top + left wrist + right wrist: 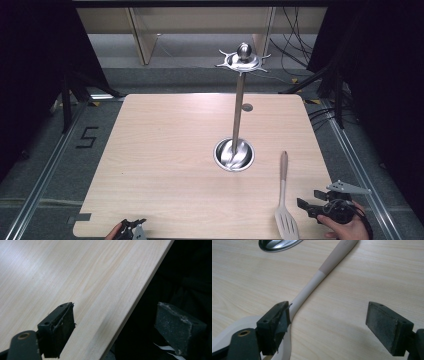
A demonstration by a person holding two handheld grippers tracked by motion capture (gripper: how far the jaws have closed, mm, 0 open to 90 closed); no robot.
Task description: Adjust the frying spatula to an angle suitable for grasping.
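A pale slotted spatula point(283, 200) lies flat on the wooden table point(170, 150) at the front right, its handle pointing away toward the metal stand. My right gripper point(306, 206) hovers just right of the spatula's blade, open, with nothing between its pads. In the right gripper view the spatula's handle point(322, 275) runs up past the left pad point(275, 323). My left gripper point(134, 226) is at the table's front edge on the left, open and empty; in its own view its jaws straddle the table edge point(135, 302).
A tall metal utensil stand point(238, 100) rises from a round steel base point(233, 155) right of the table's middle, with a hooked crown point(242, 59) on top. Cables and dark frames lie beyond the table's far and right sides.
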